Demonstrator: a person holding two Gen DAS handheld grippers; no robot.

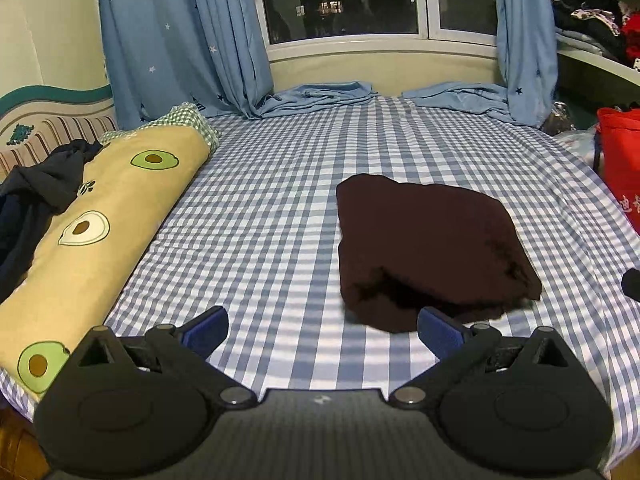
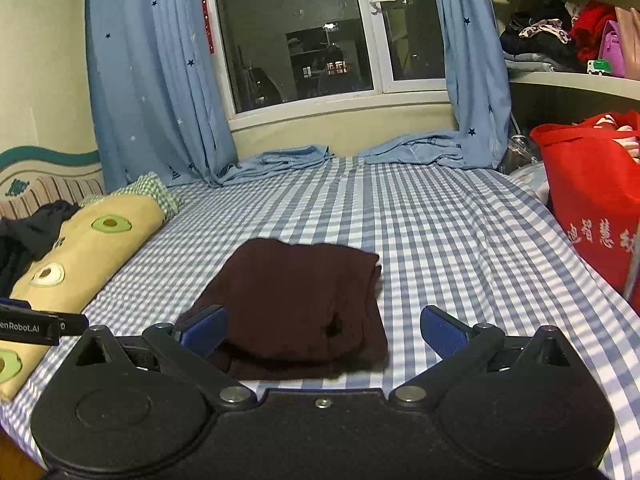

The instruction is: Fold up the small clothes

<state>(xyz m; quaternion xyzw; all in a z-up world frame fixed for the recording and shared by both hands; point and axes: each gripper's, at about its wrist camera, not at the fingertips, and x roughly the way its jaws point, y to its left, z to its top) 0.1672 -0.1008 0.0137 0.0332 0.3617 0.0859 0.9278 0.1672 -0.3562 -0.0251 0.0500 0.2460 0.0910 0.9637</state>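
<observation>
A dark maroon garment (image 1: 428,248) lies folded into a compact rectangle on the blue-and-white checked bed sheet (image 1: 260,208); it also shows in the right wrist view (image 2: 296,304). My left gripper (image 1: 322,332) is open and empty, hovering just left of the garment's near edge. My right gripper (image 2: 324,330) is open and empty, above the garment's near edge, apart from the cloth. A tip of the right gripper (image 1: 632,284) shows at the right edge of the left wrist view. The left gripper's body (image 2: 36,326) shows at the left of the right wrist view.
A rolled yellow avocado-print quilt (image 1: 100,232) with dark clothes (image 1: 36,200) on it lies along the left. A red bag (image 2: 596,208) stands at the right edge of the bed. Blue curtains (image 2: 156,80) pool at the far end under the window. Shelves with clothes (image 2: 560,40) are at the right.
</observation>
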